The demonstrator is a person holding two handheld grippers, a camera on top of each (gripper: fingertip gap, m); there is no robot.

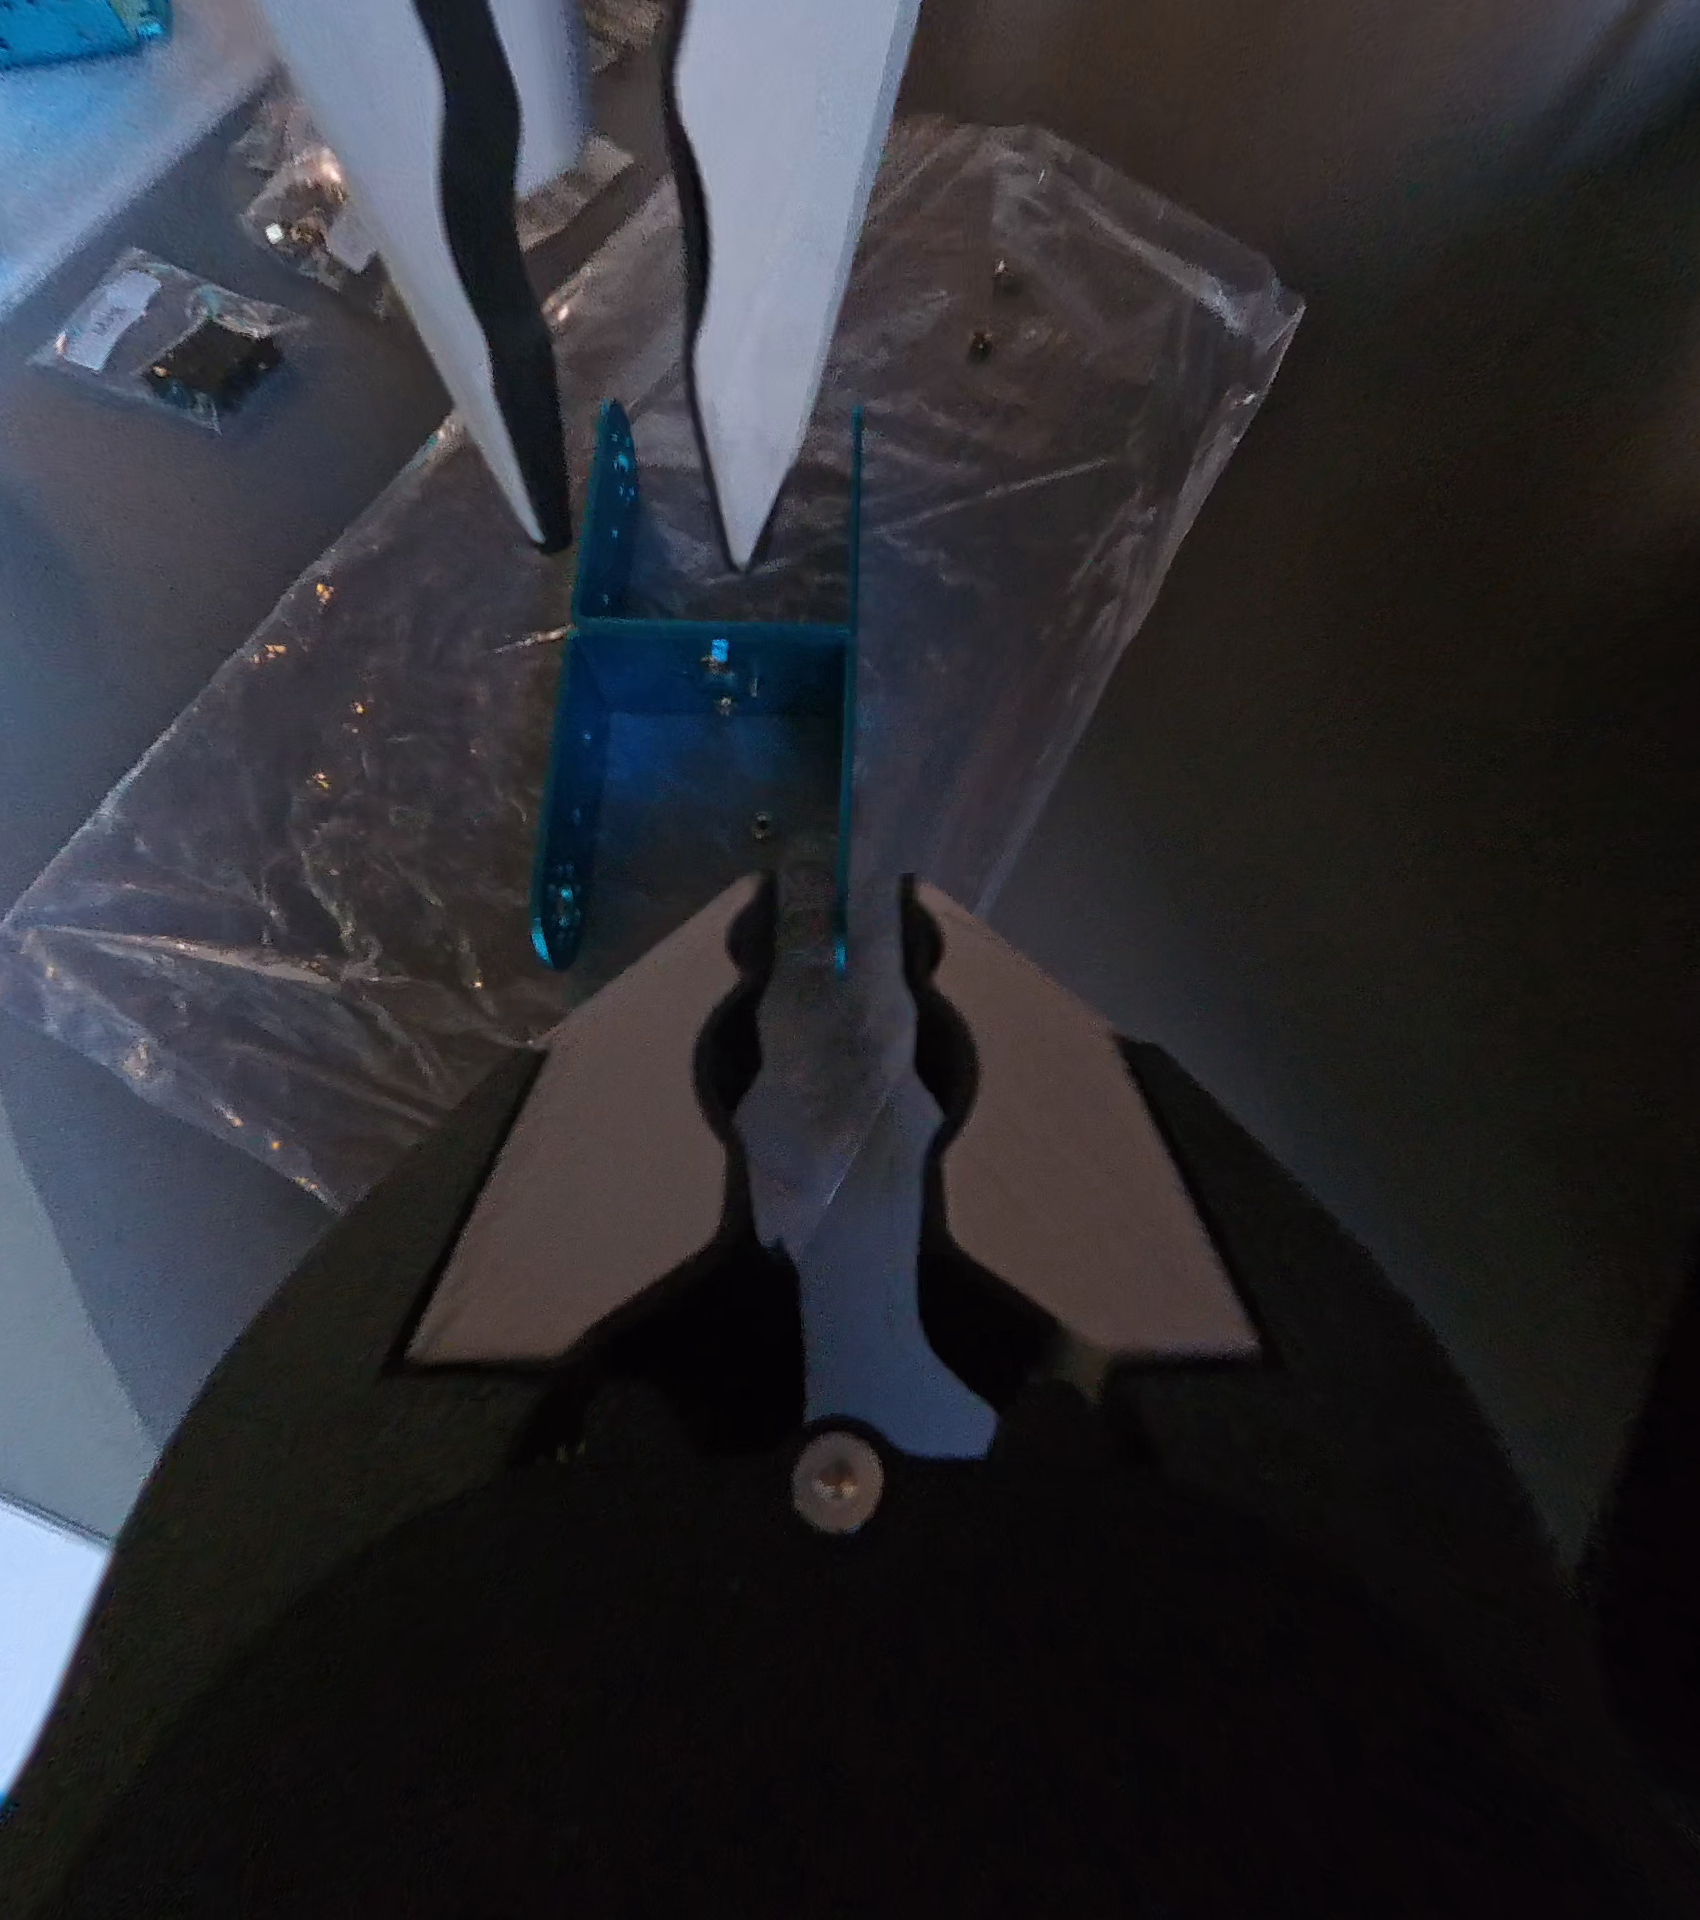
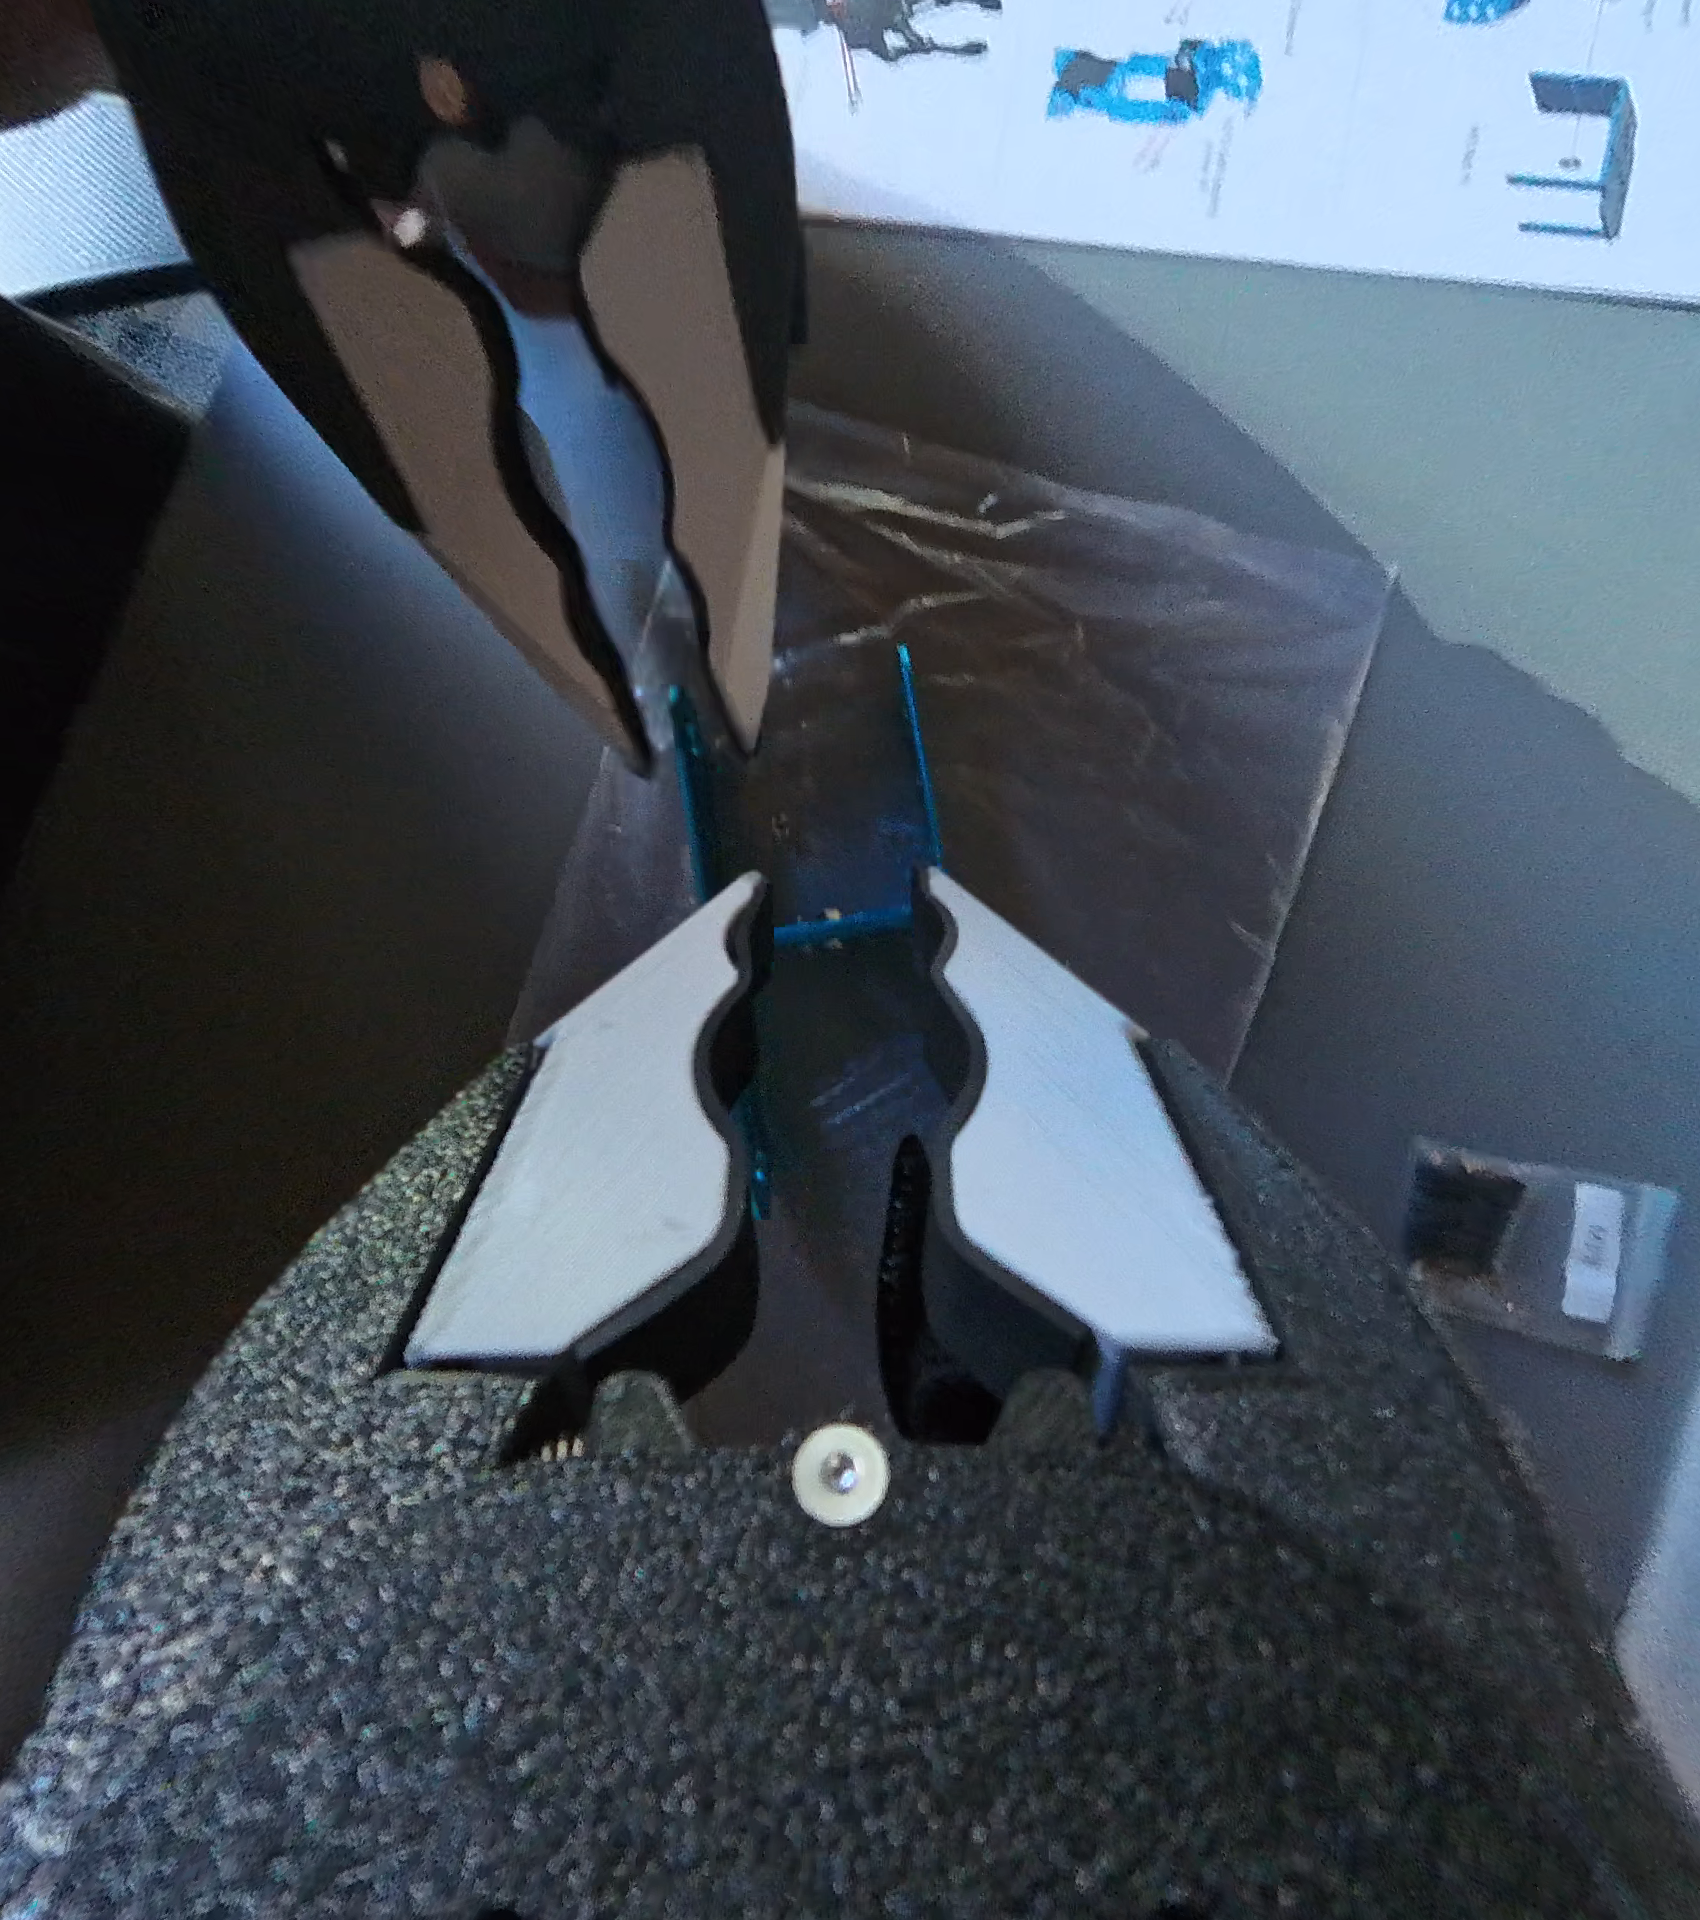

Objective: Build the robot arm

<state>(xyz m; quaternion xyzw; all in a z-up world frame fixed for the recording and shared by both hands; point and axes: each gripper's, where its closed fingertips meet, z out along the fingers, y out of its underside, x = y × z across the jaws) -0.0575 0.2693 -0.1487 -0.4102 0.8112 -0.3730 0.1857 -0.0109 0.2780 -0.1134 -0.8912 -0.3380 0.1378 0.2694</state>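
A blue metal bracket, two side plates joined by a cross plate, lies on a clear plastic bag. My left gripper is open. The end of one side plate and a corner of clear film stand between its pads, with a gap on both sides. The right wrist view shows this too. My right gripper is open over the bracket. In the left wrist view its white fingers flank the other side plate without pressing it.
Small bags of parts lie on the grey table. More blue parts sit at the far left. A printed sheet with drawings lies beyond the bag. Two small dark screws rest on the bag. The gap from one gripper's tips to the other's is roughly 6 cm. It is some 4 cm from my left tips to the bracket.
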